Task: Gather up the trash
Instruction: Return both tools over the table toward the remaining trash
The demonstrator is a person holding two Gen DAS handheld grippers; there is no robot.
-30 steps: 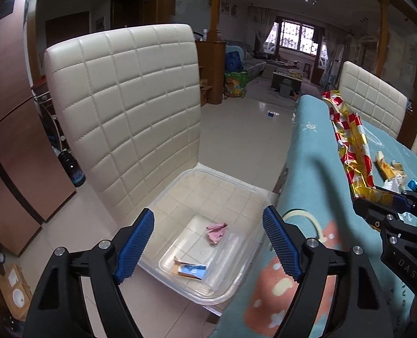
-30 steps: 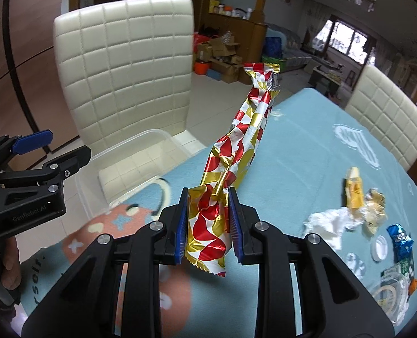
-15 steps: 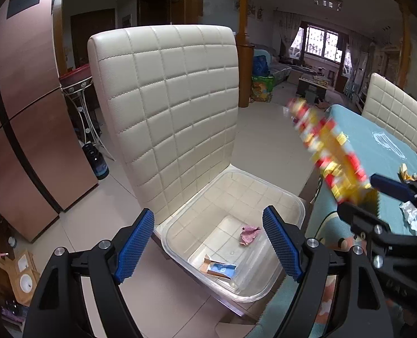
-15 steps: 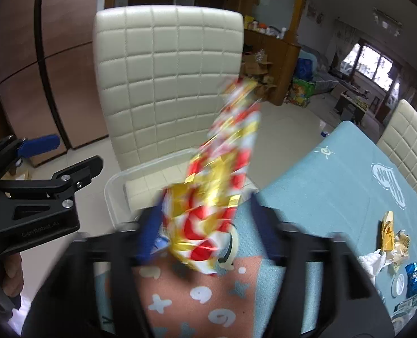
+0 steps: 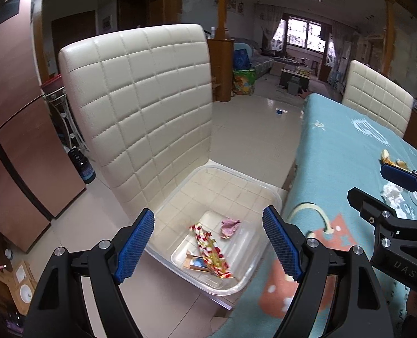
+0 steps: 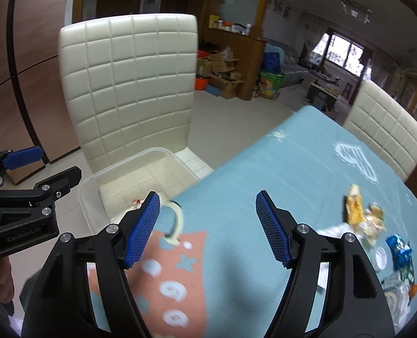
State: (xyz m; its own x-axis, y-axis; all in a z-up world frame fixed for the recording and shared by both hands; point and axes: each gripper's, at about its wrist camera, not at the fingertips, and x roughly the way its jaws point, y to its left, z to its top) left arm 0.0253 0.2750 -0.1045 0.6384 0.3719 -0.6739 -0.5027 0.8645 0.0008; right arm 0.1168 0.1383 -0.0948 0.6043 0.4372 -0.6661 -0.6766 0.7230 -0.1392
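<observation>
A clear plastic bin sits on the cream chair's seat beside the table. In it lie a long red, gold and white wrapper, a crumpled pink scrap and a small blue and brown packet. My left gripper hangs open above the bin, holding nothing. Over the teal tablecloth's near corner, my right gripper is open and empty too. More trash lies on the table to the right: a yellow wrapper, white tissue, a blue wrapper and a white cap.
The cream quilted chair rises right behind the bin. The table carries a teal cloth with orange and white prints. Another cream chair stands at the far side. A brown cabinet is to the left, tiled floor beyond.
My right gripper opened and let go of the red and gold wrapper, which dropped into the bin. The left gripper stayed open over the bin.
</observation>
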